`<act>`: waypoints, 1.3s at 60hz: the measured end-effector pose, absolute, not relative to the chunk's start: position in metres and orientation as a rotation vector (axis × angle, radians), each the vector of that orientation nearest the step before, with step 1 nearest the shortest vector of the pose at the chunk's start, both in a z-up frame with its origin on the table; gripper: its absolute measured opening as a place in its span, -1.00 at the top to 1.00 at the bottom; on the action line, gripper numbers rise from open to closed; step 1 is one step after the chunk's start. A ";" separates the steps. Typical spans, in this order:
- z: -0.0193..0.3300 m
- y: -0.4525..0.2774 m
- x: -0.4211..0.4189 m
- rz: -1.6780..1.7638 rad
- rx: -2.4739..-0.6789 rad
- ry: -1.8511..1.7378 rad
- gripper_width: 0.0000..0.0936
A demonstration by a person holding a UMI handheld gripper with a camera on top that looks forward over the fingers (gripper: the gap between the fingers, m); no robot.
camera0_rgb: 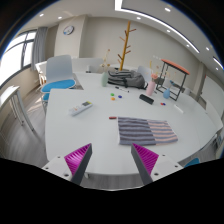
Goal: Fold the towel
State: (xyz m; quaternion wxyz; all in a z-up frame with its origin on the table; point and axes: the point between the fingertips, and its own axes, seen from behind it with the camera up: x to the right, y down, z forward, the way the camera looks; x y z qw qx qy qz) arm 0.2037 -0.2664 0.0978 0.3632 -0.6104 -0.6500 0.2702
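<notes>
A striped towel (145,130) in grey, white and dark bands lies flat on the white table (100,125), just ahead of my right finger and a little to its right. My gripper (111,158) hovers above the table's near edge. Its two fingers with magenta pads (78,157) stand wide apart with only bare table between them. Nothing is held.
A white remote (82,107) lies left of centre. A second folded striped cloth (125,78) sits at the far side near small coloured items (117,97) and a dark object (147,99). A red-topped rack (170,78) stands at the far right. A chair (60,75) stands far left.
</notes>
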 end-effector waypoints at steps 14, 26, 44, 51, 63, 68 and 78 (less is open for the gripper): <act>0.040 -0.236 0.116 0.669 -1.600 -1.659 -0.81; 0.002 -0.220 0.049 0.674 -1.612 -1.687 -0.80; -0.022 -0.212 0.020 0.728 -1.673 -1.710 0.40; -0.021 -0.198 0.022 0.637 -1.670 -1.688 0.94; 0.015 -0.236 0.029 0.790 -1.743 -1.739 0.95; 0.065 -0.237 0.030 0.897 -1.774 -1.703 0.95; 0.135 -0.170 0.025 0.944 -1.770 -1.587 0.95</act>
